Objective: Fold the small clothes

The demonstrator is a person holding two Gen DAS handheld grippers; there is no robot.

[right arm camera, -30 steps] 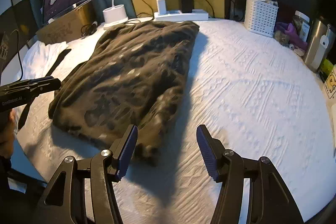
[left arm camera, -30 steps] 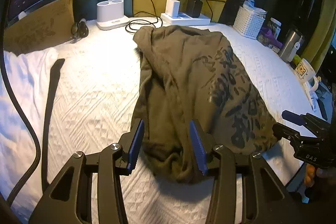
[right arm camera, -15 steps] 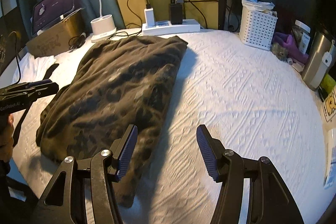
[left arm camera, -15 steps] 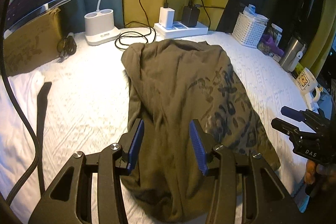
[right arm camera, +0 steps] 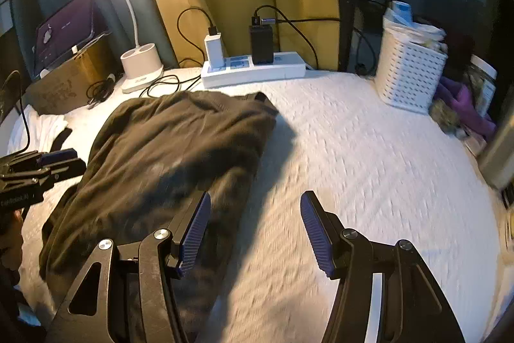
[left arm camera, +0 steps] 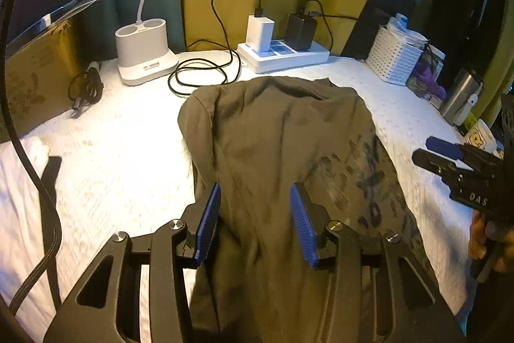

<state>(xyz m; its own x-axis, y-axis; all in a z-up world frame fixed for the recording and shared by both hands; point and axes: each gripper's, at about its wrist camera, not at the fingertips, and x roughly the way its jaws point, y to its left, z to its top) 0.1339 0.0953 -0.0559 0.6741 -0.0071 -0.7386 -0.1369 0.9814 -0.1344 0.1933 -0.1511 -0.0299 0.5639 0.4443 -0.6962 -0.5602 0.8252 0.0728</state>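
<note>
The olive shirt lies on the white bed cover, long axis running from the near edge toward the power strip at the far edge. Left gripper hovers right over it, fingers half-wide and empty. Right gripper straddles its right edge, wider, also empty.

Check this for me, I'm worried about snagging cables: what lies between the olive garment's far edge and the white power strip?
In the left wrist view, only bare white bedcover separates the olive garment from the power strip; the coiled black cable lies off to the left.
</note>
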